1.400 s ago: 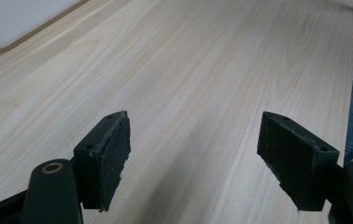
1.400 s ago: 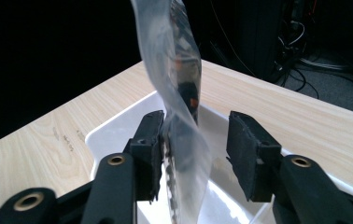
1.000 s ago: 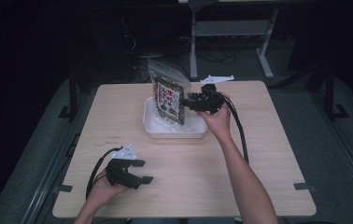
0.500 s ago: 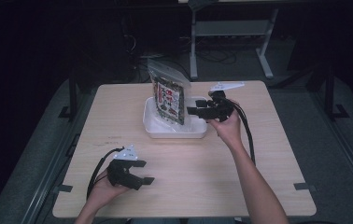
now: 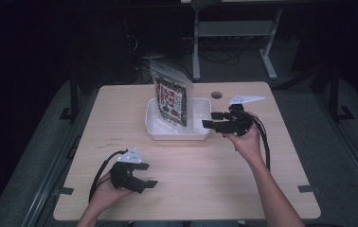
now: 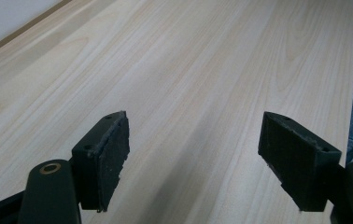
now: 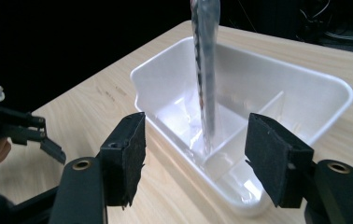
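While the pouch [image 5: 171,100] stands upright in the white bin [image 5: 201,134], right gripper [image 5: 212,119] and left gripper [image 5: 146,174] are released. Likely light, crinkly, slippery; pinch its top seal.

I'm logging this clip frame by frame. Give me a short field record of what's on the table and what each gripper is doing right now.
surface: light wooden table
container: white divided tray
contents: snack bag, standing upright in the tray
right gripper: open, empty, beside the tray's right end, pointing at it
left gripper: open, empty, over bare table near the front edge
bag contact: none; both grippers are apart from it
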Action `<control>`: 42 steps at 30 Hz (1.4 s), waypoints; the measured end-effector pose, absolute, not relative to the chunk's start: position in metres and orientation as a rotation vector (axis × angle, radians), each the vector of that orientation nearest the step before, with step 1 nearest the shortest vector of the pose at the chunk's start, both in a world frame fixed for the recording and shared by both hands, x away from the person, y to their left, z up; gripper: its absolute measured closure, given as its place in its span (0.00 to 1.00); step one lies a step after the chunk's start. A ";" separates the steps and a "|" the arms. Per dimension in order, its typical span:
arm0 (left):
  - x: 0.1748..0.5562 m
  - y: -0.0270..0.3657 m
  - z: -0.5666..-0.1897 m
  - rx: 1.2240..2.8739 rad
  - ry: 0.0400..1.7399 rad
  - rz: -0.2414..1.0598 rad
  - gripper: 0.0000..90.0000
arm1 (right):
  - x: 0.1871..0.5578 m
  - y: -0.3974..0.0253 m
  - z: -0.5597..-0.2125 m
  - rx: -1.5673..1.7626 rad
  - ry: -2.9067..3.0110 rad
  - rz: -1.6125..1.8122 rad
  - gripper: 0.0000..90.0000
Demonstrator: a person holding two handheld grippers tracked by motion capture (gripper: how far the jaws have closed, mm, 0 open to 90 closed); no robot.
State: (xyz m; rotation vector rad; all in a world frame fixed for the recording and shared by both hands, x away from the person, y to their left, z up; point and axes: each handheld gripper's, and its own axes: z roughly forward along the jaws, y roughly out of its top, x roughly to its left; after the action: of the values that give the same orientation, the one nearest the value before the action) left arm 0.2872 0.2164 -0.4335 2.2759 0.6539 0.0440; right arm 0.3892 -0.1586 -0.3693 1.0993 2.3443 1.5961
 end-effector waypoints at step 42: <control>0.285 0.214 -0.434 2.290 0.644 0.052 0.26 | 0.287 -0.205 -0.434 1.231 2.408 1.620 0.38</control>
State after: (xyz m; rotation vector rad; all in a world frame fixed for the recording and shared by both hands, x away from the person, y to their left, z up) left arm 0.2849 0.2144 -0.4340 2.2896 0.6440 0.0522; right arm 0.2873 -0.2051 -0.4339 1.2309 2.4084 1.6198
